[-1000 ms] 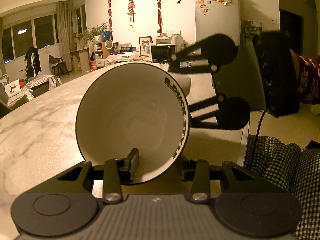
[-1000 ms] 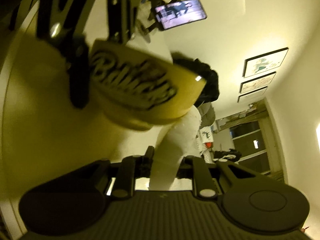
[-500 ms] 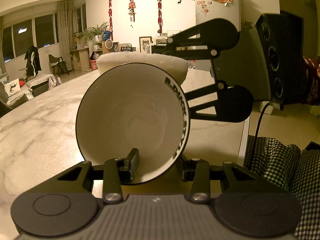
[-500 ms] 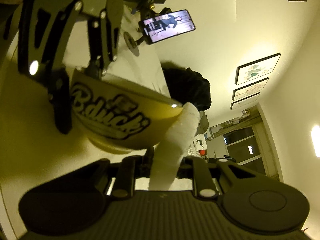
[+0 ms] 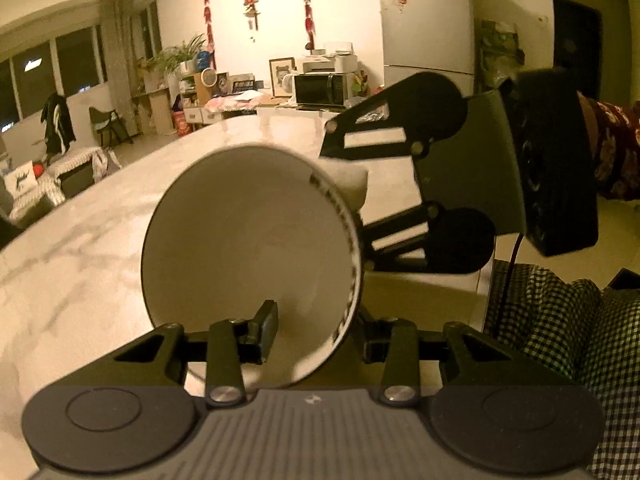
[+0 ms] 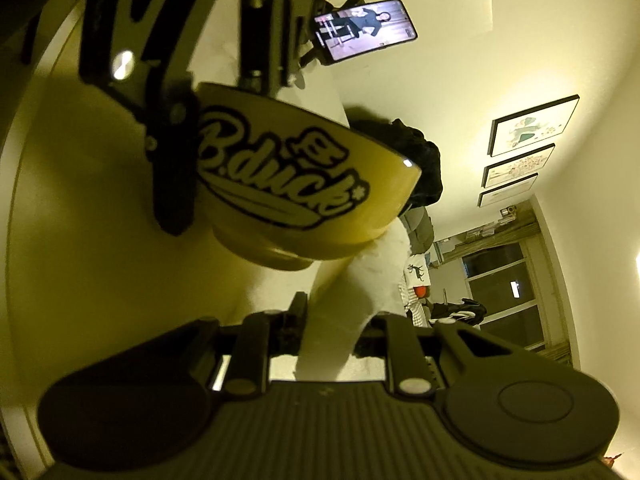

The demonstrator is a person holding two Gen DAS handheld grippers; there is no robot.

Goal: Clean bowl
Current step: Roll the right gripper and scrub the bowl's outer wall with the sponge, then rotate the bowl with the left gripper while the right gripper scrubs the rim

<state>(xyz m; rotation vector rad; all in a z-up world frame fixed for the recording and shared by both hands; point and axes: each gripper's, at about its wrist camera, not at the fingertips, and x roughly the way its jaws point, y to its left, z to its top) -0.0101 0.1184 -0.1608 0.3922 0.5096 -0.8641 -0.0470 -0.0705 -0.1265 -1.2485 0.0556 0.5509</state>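
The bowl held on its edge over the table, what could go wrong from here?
The left tool pinches the bowl only at its rim, tipped on edge above the marble table; wiping pressure could twist it loose. The cloth in the right tool touches just the outer wall, so it may slide off.

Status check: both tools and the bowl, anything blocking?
Left tool shut on bowl rim, bowl tipped on its side. Right tool shut on white cloth, cloth against bowl's outer wall. Nothing in the way.

Yellow bowl [image 6: 304, 184] with black lettering, white cloth [image 6: 352, 312], grey-veined marble table [image 5: 80, 248]
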